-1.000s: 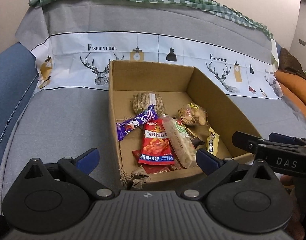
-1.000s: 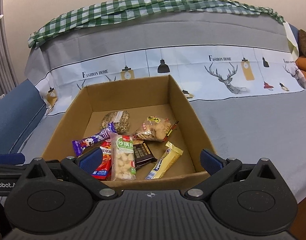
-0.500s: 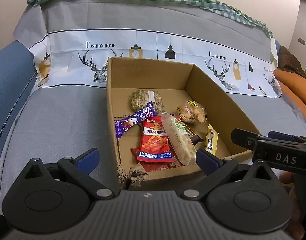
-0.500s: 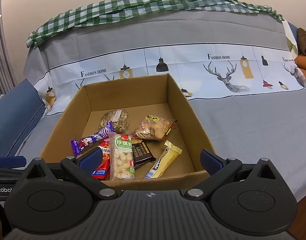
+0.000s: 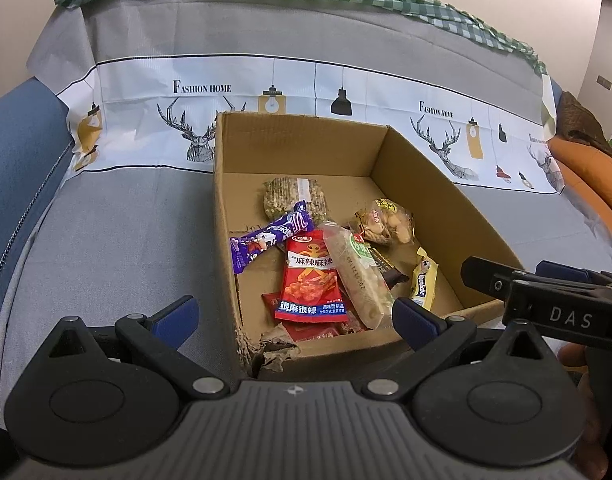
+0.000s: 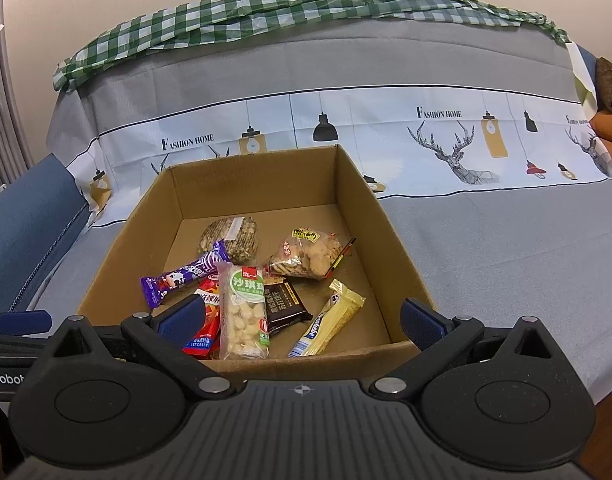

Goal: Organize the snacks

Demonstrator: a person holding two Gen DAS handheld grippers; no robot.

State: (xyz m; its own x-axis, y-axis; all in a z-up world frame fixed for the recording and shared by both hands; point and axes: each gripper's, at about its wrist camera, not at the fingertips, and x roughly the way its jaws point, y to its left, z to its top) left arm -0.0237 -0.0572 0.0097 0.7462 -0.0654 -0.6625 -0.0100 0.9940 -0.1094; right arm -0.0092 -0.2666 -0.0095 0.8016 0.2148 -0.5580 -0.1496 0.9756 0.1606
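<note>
You hold both the left hand-held gripper [image 5: 294, 314] and the right hand-held gripper [image 6: 302, 318] level, jaws spread apart and empty, low in frame before the cardboard box [image 6: 393, 236], snacks [image 6: 244, 308] piled inside at center.

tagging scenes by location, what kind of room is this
Probably a home living room: the cardboard box of snacks sits on a sofa under a grey "Fashion Home" cover, with a green checked cloth along its backrest and an orange cushion.
</note>
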